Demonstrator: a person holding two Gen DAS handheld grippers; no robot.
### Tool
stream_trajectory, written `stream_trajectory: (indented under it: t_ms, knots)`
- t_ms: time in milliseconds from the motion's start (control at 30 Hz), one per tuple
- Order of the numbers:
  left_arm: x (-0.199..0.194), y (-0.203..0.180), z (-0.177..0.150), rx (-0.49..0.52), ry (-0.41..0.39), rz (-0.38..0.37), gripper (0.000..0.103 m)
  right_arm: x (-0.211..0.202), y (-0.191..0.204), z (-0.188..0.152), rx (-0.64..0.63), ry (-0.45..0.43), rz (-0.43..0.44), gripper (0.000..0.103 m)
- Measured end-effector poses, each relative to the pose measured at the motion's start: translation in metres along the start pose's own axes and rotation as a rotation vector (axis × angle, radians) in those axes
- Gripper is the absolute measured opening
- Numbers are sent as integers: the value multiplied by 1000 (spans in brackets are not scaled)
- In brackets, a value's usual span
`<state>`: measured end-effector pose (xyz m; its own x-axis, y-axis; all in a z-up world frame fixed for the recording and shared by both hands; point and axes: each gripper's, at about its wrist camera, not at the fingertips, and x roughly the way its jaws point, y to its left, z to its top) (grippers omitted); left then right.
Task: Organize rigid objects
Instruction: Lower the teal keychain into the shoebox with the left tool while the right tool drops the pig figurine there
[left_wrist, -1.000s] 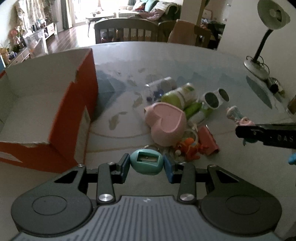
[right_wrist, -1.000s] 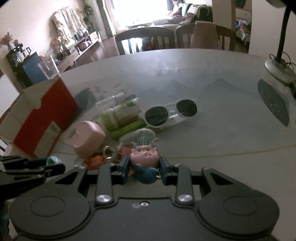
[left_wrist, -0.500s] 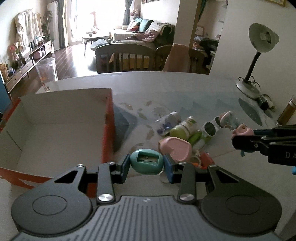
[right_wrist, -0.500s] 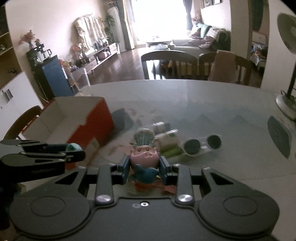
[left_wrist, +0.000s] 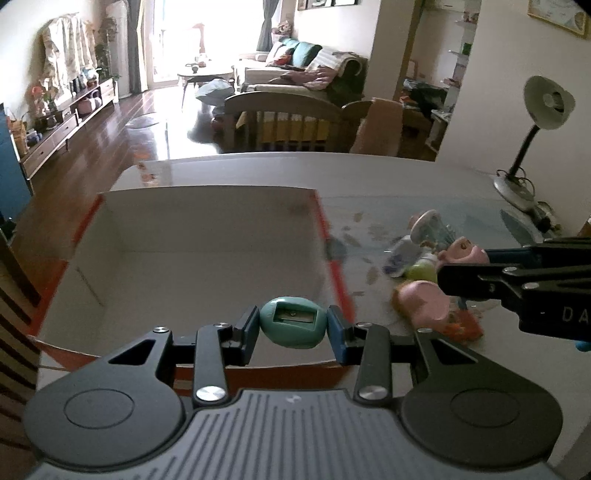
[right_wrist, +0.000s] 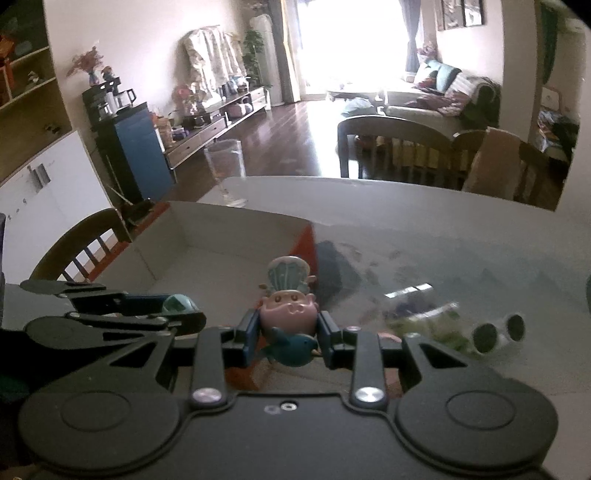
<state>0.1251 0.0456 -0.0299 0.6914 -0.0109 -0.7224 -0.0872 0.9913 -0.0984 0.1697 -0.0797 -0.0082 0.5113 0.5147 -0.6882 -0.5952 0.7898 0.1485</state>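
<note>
My left gripper (left_wrist: 292, 328) is shut on a teal egg-shaped pencil sharpener (left_wrist: 293, 324) and holds it above the near right corner of an open orange cardboard box (left_wrist: 192, 266), which shows no contents. My right gripper (right_wrist: 289, 332) is shut on a pink pig figurine (right_wrist: 288, 314) with a blue bird at its base, held above the box's right wall (right_wrist: 308, 240). The right gripper also shows in the left wrist view (left_wrist: 448, 275), with the pig (left_wrist: 461, 253), right of the box. The left gripper shows in the right wrist view (right_wrist: 186, 312), at the left.
On the table (left_wrist: 424, 177) right of the box lie a pink heart-shaped case (left_wrist: 423, 302), an orange toy (left_wrist: 461, 328), a green bottle (right_wrist: 436, 317), a clear bottle (right_wrist: 410, 295) and white sunglasses (right_wrist: 498, 332). A desk lamp (left_wrist: 532, 147) stands far right. Chairs (right_wrist: 391, 147) stand behind.
Both grippers have risen and moved left with their objects, from over the pile of items to above the open box. Both stay shut.
</note>
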Motion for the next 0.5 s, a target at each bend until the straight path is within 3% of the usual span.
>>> stream_trajectory:
  t_ms: [500]
  knots:
    - [32, 97, 27, 26, 53, 58, 39, 84, 82, 18, -60, 82, -35, 32]
